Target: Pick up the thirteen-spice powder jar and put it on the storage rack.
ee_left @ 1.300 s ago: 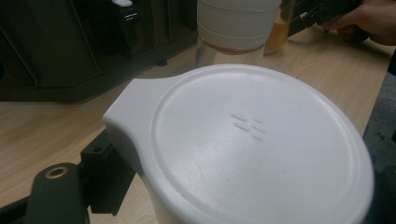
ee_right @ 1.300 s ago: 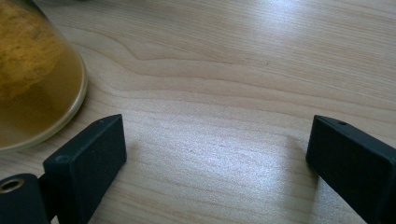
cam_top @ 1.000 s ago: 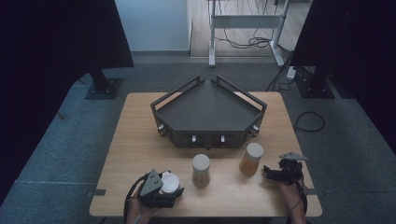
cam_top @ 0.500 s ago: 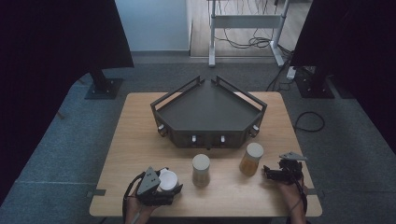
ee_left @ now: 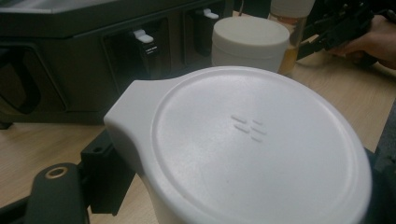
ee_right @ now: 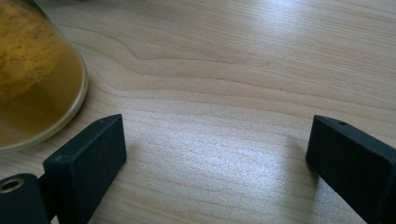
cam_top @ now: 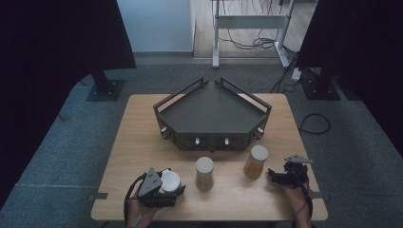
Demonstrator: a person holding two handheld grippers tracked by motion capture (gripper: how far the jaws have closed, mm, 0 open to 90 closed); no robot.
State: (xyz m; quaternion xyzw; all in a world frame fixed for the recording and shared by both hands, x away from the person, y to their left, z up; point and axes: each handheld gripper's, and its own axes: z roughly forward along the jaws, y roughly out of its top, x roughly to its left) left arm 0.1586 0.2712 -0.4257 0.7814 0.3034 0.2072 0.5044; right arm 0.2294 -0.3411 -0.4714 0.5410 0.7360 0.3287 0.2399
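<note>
At the near left of the table point(cam_top: 138, 142), the left claw point(cam_top: 164, 192) is clamping a white lidded container point(cam_top: 170, 181), its jaws closing in on the sides beneath the lid; the left gripper view is looking across that broad lid point(ee_left: 252, 140) toward the tray, which suggests the container is being gripped low so the lid is staying level and free. The container is sitting at the table's front edge, well short of the dark angular tray point(cam_top: 211, 111) at the middle, and that tray's flat top is probably serving as the place for the jars. Further right, a white-capped jar point(cam_top: 205, 174) is standing upright and apart from both claws, waiting its turn. Next, an amber jar point(cam_top: 255, 162) is standing just beside the right claw point(cam_top: 274, 176), whose jaws are standing wide apart over bare wood, the glass base point(ee_right: 32, 79) lying outside them, so this claw is likely lining up for a grasp.
</note>
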